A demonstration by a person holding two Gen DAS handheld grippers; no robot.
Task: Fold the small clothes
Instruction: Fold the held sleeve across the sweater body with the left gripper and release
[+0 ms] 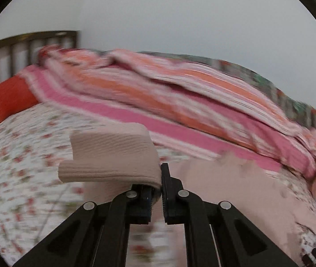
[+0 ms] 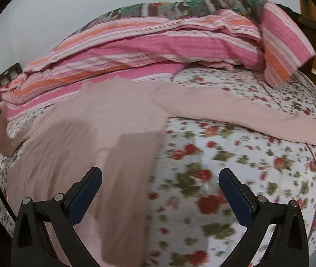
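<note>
Pink top (image 2: pixel 73 138): thin matt knit, ribbed cuff (image 1: pixel 111 155); quilt (image 2: pixel 224 166) cotton.

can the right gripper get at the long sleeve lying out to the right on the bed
Probably yes. The right gripper is open and holds nothing, and the sleeve lies flat on the floral bedspread ahead of it with nothing on top. The striped quilt sits behind it, out of the way.

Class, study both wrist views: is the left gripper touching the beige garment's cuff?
Touching. The left wrist view shows the left gripper shut, its fingers pinching the ribbed cuff of the beige garment.
</note>
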